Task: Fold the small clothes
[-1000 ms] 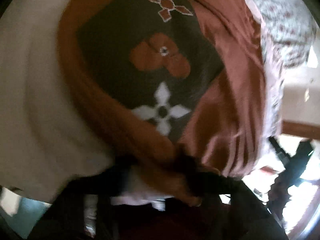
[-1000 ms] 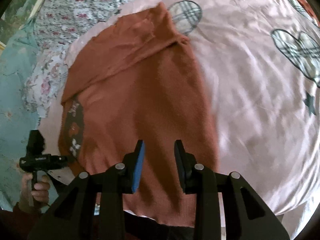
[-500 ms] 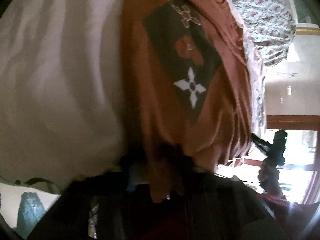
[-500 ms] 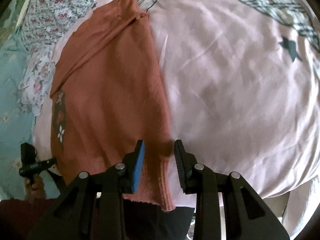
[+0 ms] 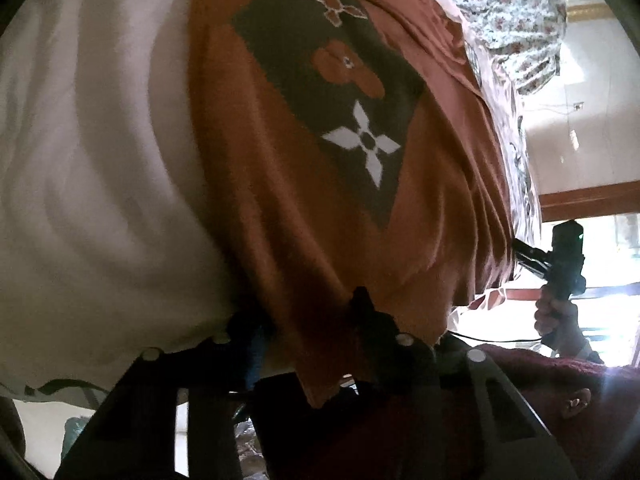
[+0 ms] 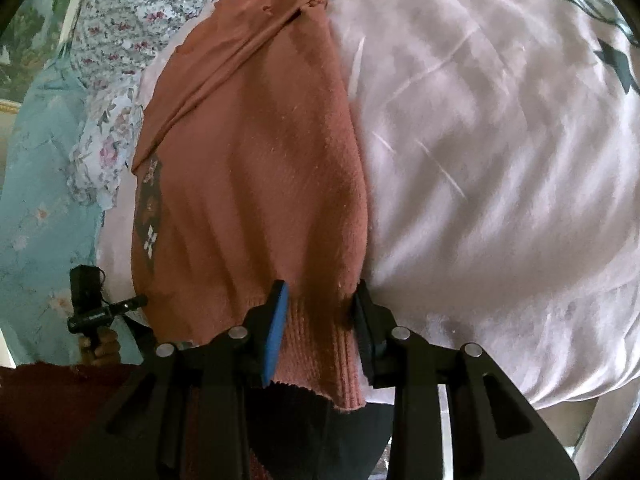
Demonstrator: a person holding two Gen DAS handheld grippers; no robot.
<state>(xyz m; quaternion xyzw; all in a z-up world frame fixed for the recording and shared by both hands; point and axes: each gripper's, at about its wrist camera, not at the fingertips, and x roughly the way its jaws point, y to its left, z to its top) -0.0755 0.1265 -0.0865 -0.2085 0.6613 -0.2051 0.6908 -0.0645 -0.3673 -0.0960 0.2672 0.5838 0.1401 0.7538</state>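
Observation:
A rust-orange knit sweater [image 6: 256,168] lies spread on the pink bed sheet [image 6: 500,160]. Its dark green panel with flower motifs [image 5: 340,92] faces up on one side. My left gripper [image 5: 308,308] is at the near hem. Its jaws are closing with the hem's edge between them, and the left finger is partly hidden behind the cloth. My right gripper [image 6: 320,296] straddles the ribbed hem [image 6: 320,360] at the sweater's other near corner. Its jaws stand apart, with the blue pad [image 6: 276,328] beside the cloth.
A floral quilt [image 6: 120,32] is bunched at the far side of the bed. A hand on a black handle [image 5: 564,264] shows at the right of the left wrist view, and another hand on a handle [image 6: 92,308] at the left of the right wrist view. The bed's near edge runs just under both grippers.
The left gripper let go of a bunched fold and now has the flatter hem between wider fingers. The right gripper came down toward me along the sweater to its ribbed hem.

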